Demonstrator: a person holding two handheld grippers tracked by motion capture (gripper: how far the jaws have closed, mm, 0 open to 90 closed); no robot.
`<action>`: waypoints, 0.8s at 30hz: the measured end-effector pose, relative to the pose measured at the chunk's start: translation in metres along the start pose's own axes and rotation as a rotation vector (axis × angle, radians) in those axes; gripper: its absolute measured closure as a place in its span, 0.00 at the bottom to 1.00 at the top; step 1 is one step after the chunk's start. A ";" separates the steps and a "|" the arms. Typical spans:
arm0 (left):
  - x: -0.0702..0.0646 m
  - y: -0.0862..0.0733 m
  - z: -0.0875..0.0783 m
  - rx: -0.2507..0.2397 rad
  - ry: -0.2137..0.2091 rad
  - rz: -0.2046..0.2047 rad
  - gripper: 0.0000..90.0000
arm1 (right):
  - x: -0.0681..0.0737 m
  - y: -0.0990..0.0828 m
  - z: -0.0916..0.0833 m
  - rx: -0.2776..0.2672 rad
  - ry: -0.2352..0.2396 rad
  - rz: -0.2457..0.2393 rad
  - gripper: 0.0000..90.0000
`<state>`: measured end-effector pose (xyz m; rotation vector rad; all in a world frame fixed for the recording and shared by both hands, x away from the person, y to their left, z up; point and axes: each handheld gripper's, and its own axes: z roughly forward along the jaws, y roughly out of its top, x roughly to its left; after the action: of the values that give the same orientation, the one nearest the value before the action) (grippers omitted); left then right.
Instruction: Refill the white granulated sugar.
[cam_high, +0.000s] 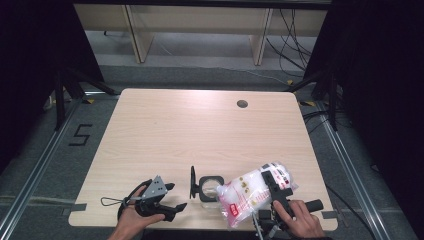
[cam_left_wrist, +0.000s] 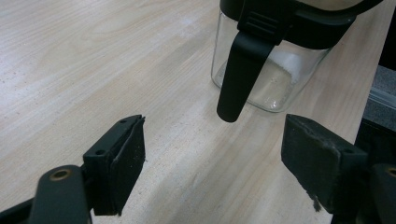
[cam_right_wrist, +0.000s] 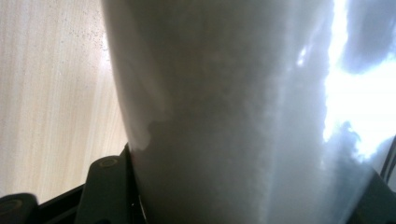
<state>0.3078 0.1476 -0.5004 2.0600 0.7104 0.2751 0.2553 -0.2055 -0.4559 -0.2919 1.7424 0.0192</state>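
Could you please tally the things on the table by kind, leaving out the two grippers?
Clear glass jar with black flip lid: 1
Bag of white grains: 1
Total: 2

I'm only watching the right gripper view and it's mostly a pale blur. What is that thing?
Observer: A plastic bag of white powder with a red and white label, clamped in the right gripper, as the high view shows.
Operator: Where is it heading?
Observer: Its low end tilts toward a clear glass jar with its black lid flipped open.
Operator: And the other hand?
Observer: The left gripper has its jaws open, with nothing in them, just short of the jar.
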 end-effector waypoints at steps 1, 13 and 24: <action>-0.001 0.000 0.000 0.003 0.005 -0.013 0.24 | -0.001 0.000 0.001 -0.018 -0.015 -0.014 0.46; -0.001 0.000 0.000 0.000 0.003 -0.010 0.24 | -0.004 0.000 -0.001 -0.007 0.018 -0.002 0.46; -0.001 0.000 0.000 -0.002 0.001 -0.025 0.24 | -0.001 -0.003 0.000 0.000 0.028 0.045 0.46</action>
<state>0.3069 0.1470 -0.5007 2.0478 0.7360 0.2630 0.2558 -0.2087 -0.4542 -0.2542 1.7771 0.0485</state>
